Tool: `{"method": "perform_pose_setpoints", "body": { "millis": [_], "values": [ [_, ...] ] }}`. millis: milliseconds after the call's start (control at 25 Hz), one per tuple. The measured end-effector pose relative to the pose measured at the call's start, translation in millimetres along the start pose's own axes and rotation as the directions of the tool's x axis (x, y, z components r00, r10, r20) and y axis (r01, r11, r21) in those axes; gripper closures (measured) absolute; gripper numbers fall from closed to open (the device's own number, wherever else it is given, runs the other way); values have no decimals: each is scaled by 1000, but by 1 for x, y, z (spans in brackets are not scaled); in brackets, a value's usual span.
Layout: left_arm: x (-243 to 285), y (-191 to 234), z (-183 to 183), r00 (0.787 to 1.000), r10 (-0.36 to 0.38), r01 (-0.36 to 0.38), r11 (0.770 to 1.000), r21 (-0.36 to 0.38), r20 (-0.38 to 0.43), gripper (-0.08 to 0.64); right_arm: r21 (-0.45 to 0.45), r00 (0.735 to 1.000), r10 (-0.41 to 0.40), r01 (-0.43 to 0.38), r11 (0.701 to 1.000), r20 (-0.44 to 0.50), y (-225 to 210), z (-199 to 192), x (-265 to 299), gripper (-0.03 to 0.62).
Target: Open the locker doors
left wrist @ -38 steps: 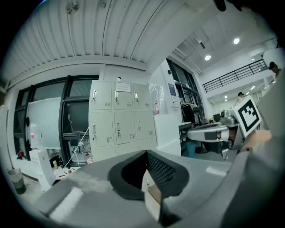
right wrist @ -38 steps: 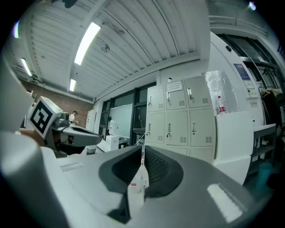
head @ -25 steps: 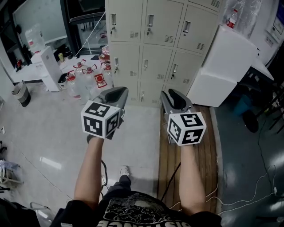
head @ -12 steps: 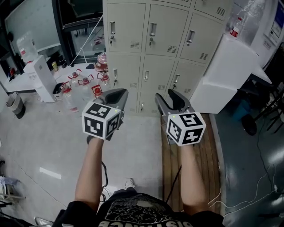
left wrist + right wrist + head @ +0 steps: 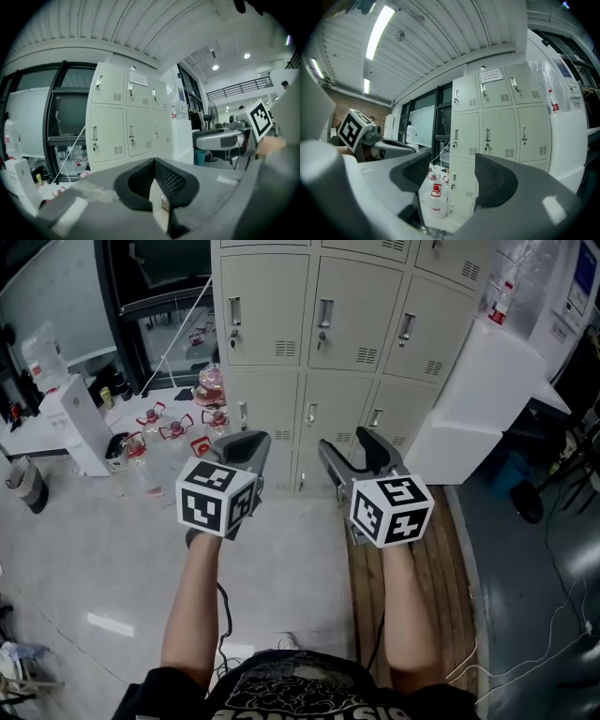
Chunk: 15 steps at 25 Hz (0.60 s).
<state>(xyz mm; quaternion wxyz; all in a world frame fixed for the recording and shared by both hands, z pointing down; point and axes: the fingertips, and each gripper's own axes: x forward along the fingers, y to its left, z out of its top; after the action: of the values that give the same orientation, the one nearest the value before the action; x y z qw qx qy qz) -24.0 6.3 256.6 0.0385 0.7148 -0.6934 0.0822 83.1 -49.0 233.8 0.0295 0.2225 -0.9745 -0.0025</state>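
The beige lockers [image 5: 349, 371] stand ahead of me with all their doors closed, each with a small vertical handle [image 5: 324, 313]. Both grippers are held out side by side, short of the lockers and touching nothing. My left gripper [image 5: 242, 448] is shut and empty; its pads meet in the left gripper view [image 5: 153, 183], which looks at the lockers [image 5: 124, 117]. My right gripper [image 5: 349, 450] is open, its jaws have just been opening, and nothing is between them. In the right gripper view [image 5: 454, 180] the lockers [image 5: 501, 122] fill the middle.
Several water bottles with red caps [image 5: 173, 432] stand on the floor left of the lockers. A white box stack [image 5: 478, 390] leans at the lockers' right side. A wooden plank platform [image 5: 441, 549] lies under my right arm. A white dispenser [image 5: 70, 418] and cables [image 5: 553, 634] are nearby.
Both grippers and the view have moved closer to the lockers. The right gripper's jaws went from nearly closed to wide apart. The left gripper stayed shut.
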Motion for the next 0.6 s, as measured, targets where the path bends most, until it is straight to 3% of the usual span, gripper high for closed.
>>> {"method": "perform_pose_setpoints", "body": {
  "millis": [600],
  "values": [
    [11, 25, -1, 1000, -6, 6, 1000, 16, -8, 557, 15, 999, -4, 3, 1000, 37, 3, 6, 28, 296]
  ]
}}
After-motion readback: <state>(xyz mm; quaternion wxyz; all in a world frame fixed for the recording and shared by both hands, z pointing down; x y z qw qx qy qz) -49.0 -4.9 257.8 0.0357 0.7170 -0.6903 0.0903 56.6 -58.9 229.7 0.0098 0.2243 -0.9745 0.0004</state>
